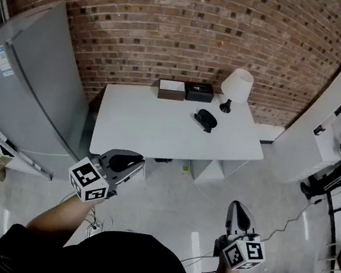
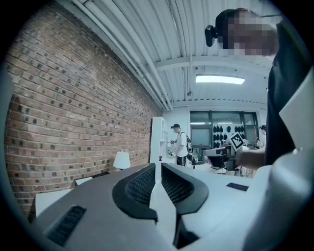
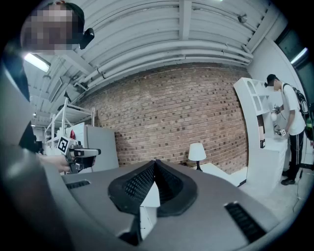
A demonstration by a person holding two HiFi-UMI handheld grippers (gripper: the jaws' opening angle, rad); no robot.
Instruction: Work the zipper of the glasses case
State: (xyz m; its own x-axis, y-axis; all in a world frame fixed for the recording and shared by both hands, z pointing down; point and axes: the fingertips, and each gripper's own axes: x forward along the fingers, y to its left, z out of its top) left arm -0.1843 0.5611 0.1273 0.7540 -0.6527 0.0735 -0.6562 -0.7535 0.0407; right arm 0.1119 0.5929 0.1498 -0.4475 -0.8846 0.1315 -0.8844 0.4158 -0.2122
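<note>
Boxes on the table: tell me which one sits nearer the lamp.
The all-black box, next to the lamp; the pale-topped box sits on its far side.

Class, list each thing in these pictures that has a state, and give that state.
Left gripper: shut, empty.
Right gripper: shut, empty.
Glasses case: lying on the table, untouched.
Lamp: upright.
Fridge: doors shut.
Brown box: open top.
</note>
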